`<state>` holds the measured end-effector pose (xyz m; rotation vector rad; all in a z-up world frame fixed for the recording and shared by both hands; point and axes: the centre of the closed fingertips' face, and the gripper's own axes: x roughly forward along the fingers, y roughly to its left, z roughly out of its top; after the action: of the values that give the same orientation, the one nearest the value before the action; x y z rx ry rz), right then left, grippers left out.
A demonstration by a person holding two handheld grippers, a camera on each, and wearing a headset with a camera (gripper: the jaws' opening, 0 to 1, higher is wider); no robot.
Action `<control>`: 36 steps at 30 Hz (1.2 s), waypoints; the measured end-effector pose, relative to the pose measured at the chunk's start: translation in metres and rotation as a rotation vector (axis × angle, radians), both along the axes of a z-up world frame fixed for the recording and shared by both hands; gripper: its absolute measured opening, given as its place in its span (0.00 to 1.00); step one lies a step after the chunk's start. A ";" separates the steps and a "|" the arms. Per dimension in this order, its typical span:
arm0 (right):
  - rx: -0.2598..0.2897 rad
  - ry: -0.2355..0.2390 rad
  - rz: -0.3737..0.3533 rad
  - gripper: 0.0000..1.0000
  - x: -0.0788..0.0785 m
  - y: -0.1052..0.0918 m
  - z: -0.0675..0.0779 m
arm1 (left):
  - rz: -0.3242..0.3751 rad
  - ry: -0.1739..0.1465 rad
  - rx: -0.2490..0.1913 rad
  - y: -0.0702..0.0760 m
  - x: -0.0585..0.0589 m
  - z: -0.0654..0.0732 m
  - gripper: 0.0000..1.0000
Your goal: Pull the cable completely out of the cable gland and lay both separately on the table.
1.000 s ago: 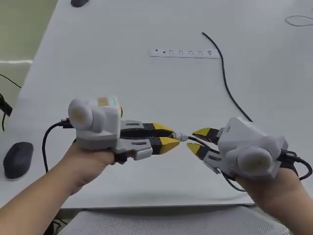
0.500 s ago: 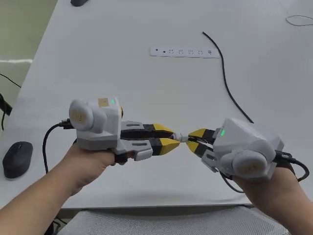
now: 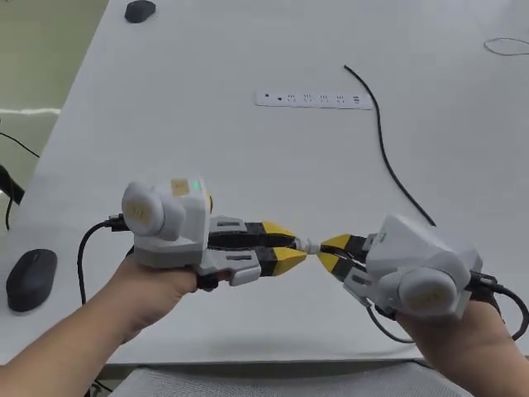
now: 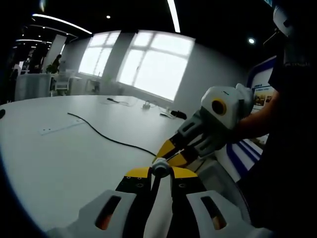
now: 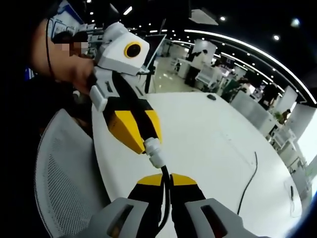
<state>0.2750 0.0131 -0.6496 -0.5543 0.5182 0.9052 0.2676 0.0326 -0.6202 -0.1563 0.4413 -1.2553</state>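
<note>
The cable gland hangs in the air above the near edge of the bench, caught between the two grippers, which meet nose to nose. The left gripper has its jaws closed narrow on the white body of the gland. The right gripper is pinched on the black cable just where it leaves the gland, so both are equally near and almost touching. The gland and the short run of cable share one long axis, lying along the line from one gripper to the other, left to right across the person. The pull should therefore follow that line, with the hands drawn straight apart, not up or sideways. The right gripper view shows what the head view blurs: the cable entering the gland's neck, with a short stretch bare between gland and jaws. The left gripper view shows the gland's round end seated squarely between its own tips. A long black cord lies on the bench toward the right gripper. Whether it is this cable's tail I cannot tell, as the gripper hides the join.
</note>
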 end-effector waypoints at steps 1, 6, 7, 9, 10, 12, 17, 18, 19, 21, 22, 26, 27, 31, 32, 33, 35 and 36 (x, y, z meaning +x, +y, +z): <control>0.015 0.008 -0.006 0.00 0.000 0.000 0.000 | 0.000 -0.001 0.000 0.000 0.000 0.000 0.15; 0.026 0.024 -0.022 0.00 0.002 -0.001 -0.005 | 0.002 -0.006 0.009 0.000 0.002 -0.001 0.15; 0.025 0.028 -0.027 0.00 0.003 -0.002 -0.006 | 0.003 -0.008 0.011 0.000 0.002 -0.001 0.15; 0.034 0.048 -0.051 0.00 0.004 -0.006 -0.008 | 0.008 -0.005 0.009 0.001 0.003 -0.001 0.15; 0.035 0.057 -0.065 0.00 0.005 -0.010 -0.010 | 0.009 -0.008 0.008 0.001 0.004 -0.001 0.15; 0.039 0.074 -0.091 0.00 0.006 -0.015 -0.013 | 0.013 -0.008 0.003 0.001 0.005 0.001 0.15; 0.080 0.137 -0.192 0.00 0.011 -0.033 -0.021 | 0.022 -0.002 -0.018 0.001 0.005 0.007 0.15; 0.090 0.158 -0.217 0.00 0.011 -0.038 -0.024 | 0.023 -0.004 -0.019 0.001 0.006 0.007 0.15; 0.098 0.170 -0.232 0.00 0.012 -0.040 -0.026 | 0.023 -0.004 -0.020 0.001 0.006 0.008 0.15; 0.118 0.199 -0.274 0.00 0.013 -0.046 -0.031 | 0.024 -0.005 -0.020 0.000 0.005 0.008 0.15; 0.121 0.218 -0.294 0.00 0.012 -0.049 -0.035 | 0.025 -0.006 -0.021 0.000 0.005 0.008 0.15; 0.165 0.310 -0.397 0.00 0.011 -0.062 -0.051 | 0.026 -0.003 -0.026 0.000 0.005 0.009 0.15; 0.171 0.328 -0.420 0.00 0.011 -0.065 -0.055 | 0.026 -0.004 -0.026 0.000 0.005 0.009 0.15; 0.200 0.419 -0.526 0.00 0.010 -0.078 -0.072 | 0.029 0.002 -0.033 0.000 0.005 0.010 0.15; 0.206 0.435 -0.537 0.00 0.009 -0.079 -0.074 | 0.028 0.002 -0.033 0.000 0.005 0.010 0.15; 0.241 0.476 -0.554 0.00 0.007 -0.077 -0.077 | 0.028 0.004 -0.034 -0.001 0.005 0.010 0.15; 0.254 0.469 -0.554 0.00 0.009 -0.077 -0.076 | 0.026 0.002 -0.030 -0.001 0.005 0.009 0.15; 0.250 0.457 -0.547 0.00 0.010 -0.076 -0.075 | 0.028 0.005 -0.033 -0.001 0.005 0.009 0.15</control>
<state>0.2849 -0.0633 -0.7244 0.0393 0.9017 0.5507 0.2729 0.0317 -0.6110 -0.1925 0.4214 -1.2354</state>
